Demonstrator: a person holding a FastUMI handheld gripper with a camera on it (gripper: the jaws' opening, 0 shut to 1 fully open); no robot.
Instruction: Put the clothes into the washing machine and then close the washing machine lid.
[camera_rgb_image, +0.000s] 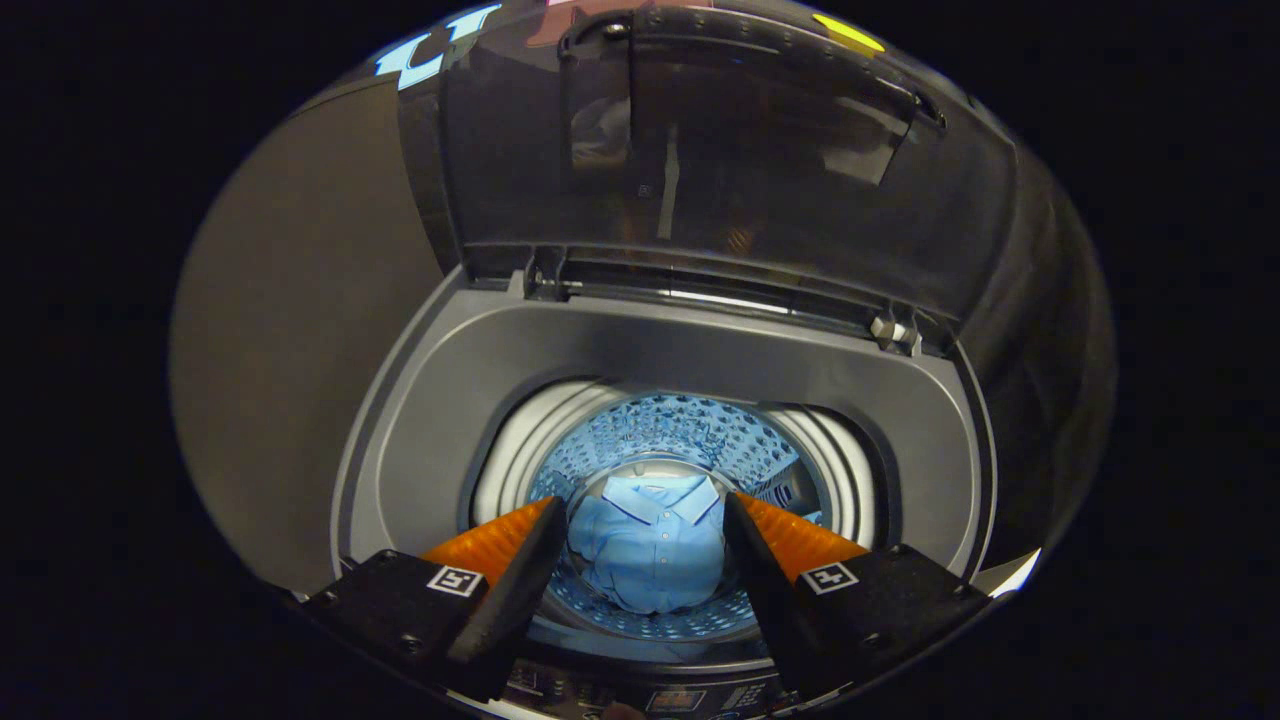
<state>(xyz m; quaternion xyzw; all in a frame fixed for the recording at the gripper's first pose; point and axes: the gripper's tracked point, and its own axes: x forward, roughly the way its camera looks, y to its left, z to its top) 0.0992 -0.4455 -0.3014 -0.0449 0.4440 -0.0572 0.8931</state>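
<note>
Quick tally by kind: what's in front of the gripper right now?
Shirt, light blue, lying in the drum beyond the open gripper: 1
Washing machine: 1
Lid, raised: 1
Total: 3

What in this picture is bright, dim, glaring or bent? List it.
Gripper view: the drum is brightly lit and bluish around the shirt; the raised lid is dim with faint reflections; fisheye bends the washer rim; the open tool shows the shirt in its gap, untouched.
</note>
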